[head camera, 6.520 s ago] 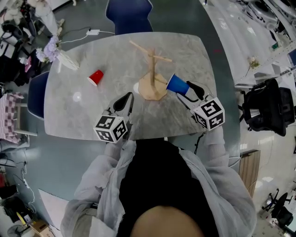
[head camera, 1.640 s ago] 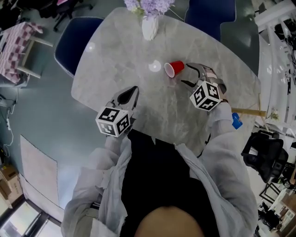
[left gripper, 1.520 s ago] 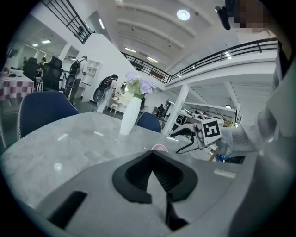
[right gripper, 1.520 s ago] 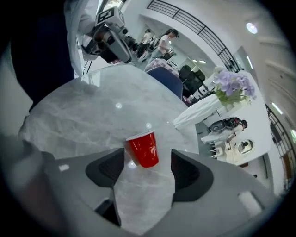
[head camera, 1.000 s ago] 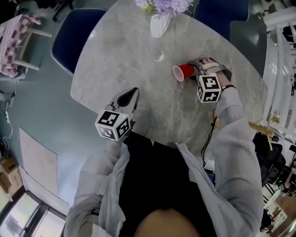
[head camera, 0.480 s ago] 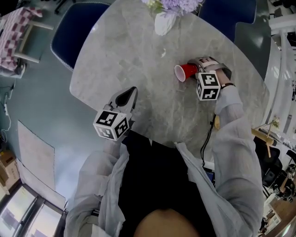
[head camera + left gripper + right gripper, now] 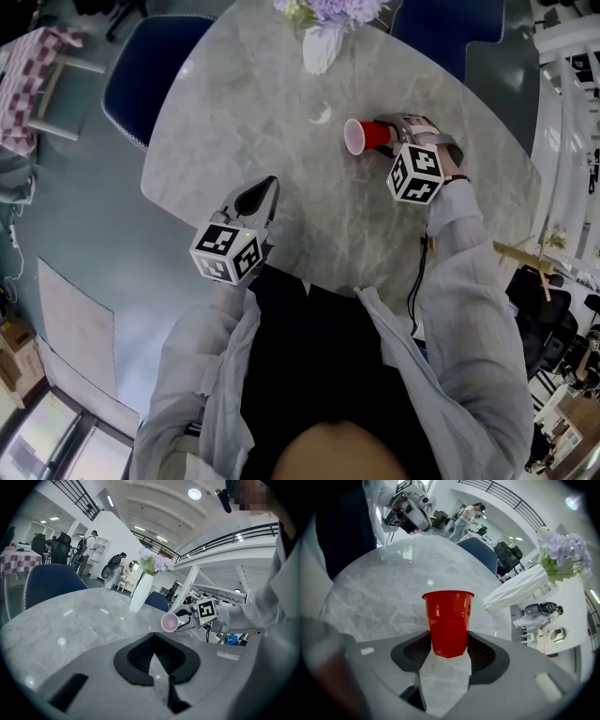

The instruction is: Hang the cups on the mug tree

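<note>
Desk (image 7: 281,141): grey marble top with rounded corners.
Chair (image 7: 141,70): blue, drawn up at the far left corner of the desk.
Vase (image 7: 319,47): white, holding purple flowers, standing at the far edge.
Left claw (image 7: 270,185): low over the near left part of the desk, pointing toward the middle. In its own view the left claw (image 7: 161,677) has its jaws together at the tips, with nothing between them.
Right claw (image 7: 386,134): over the far right part of the desk, tilted steeply down. Its jaws have just been closing and are partway in, with both pads pressed on the lower half of the cup (image 7: 448,620).
Cup (image 7: 366,136): red, on its side in the right claw, with its mouth toward the left and its base toward the jaws. It is just right of the vase's near side. In the left claw view it looks raised off the desk.
Tree (image 7: 523,253): only wooden pegs show, past the right sleeve at the picture's edge, well apart from the cup.
</note>
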